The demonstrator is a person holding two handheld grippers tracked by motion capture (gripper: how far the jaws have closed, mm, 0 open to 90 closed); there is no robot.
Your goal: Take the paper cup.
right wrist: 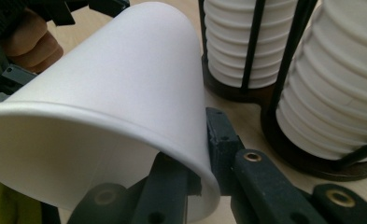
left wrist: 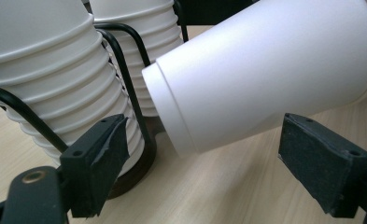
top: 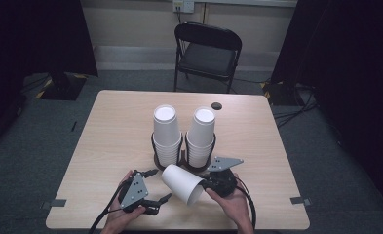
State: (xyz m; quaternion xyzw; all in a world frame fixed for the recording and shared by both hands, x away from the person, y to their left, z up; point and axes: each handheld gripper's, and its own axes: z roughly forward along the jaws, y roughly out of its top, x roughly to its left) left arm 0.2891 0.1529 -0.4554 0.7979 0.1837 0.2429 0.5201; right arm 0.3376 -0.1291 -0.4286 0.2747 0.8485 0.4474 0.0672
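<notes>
Wooden table (top: 111,136) at frame centre carries two racks of stacked cups (top: 165,134); low centre, the right tool (top: 209,185) grips a tilted paper cup (top: 181,183) by its rim, while the left tool (top: 161,185) gapes empty beside it.

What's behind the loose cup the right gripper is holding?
Behind the loose cup stand two cup stacks in black wire holders. The holders' bases are partly covered by it.
</notes>
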